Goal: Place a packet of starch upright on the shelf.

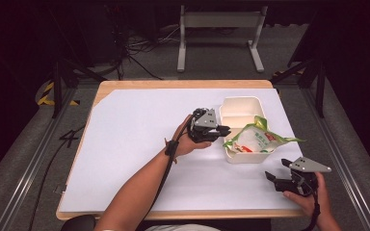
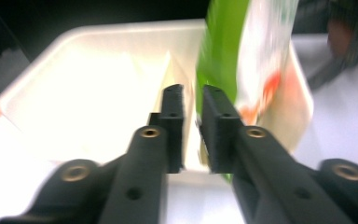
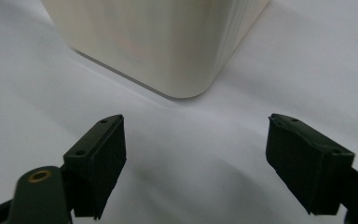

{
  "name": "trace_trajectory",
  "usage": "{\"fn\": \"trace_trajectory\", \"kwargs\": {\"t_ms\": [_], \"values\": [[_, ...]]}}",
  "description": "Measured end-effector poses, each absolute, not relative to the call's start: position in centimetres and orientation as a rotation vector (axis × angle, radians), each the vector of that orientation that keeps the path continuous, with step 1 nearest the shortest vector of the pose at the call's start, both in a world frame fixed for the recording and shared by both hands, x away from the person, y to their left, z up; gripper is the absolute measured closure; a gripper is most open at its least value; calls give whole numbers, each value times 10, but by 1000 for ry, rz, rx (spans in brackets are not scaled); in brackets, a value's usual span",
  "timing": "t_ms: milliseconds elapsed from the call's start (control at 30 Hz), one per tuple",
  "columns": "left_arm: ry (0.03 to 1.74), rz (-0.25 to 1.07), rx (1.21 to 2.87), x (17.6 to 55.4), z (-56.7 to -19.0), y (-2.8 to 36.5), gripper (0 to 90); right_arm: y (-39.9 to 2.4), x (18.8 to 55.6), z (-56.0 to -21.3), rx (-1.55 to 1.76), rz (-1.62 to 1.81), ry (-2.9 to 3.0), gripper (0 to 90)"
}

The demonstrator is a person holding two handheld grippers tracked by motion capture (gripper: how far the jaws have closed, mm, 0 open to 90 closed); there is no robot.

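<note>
The left gripper (image 2: pixel 192 95) seems clenched on the glossy green snack bag's (image 1: pixel 258 138) edge, though blur obscures contact. The right gripper (image 3: pixel 193 163), fingers released, faces the cream two-compartment tray's (image 3: pixel 177 42) rounded corner.

The right gripper (image 3: pixel 196 163) sits low over the white table (image 3: pixel 307 60), its two black jaws spread wide apart with nothing between them but bare white surface. Each jaw comes up from a bottom corner, and a brass-coloured screw shows on the left one. Straight ahead, a little beyond the jaw tips, stands a cream plastic box (image 3: pixel 168 42); its rounded corner points toward the gripper. The box rests on the table and casts a soft shadow along its base.
</note>
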State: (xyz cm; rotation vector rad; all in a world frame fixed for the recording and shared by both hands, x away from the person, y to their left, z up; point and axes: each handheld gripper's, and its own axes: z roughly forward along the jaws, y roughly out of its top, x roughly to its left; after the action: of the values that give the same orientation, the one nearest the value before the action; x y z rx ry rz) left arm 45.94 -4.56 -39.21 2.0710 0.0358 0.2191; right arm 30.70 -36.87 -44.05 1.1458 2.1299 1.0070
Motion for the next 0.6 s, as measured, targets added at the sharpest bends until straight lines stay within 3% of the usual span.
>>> {"fn": "trace_trajectory", "kwargs": {"t_ms": [133, 600], "values": [[23, 216, 2116, 458, -401, -50, 874, -369, 306, -440, 1145, 1005, 2126, 199], [25, 198, 2145, 453, -412, -61, 895, -369, 307, -441, 1145, 1001, 2136, 199]]}}
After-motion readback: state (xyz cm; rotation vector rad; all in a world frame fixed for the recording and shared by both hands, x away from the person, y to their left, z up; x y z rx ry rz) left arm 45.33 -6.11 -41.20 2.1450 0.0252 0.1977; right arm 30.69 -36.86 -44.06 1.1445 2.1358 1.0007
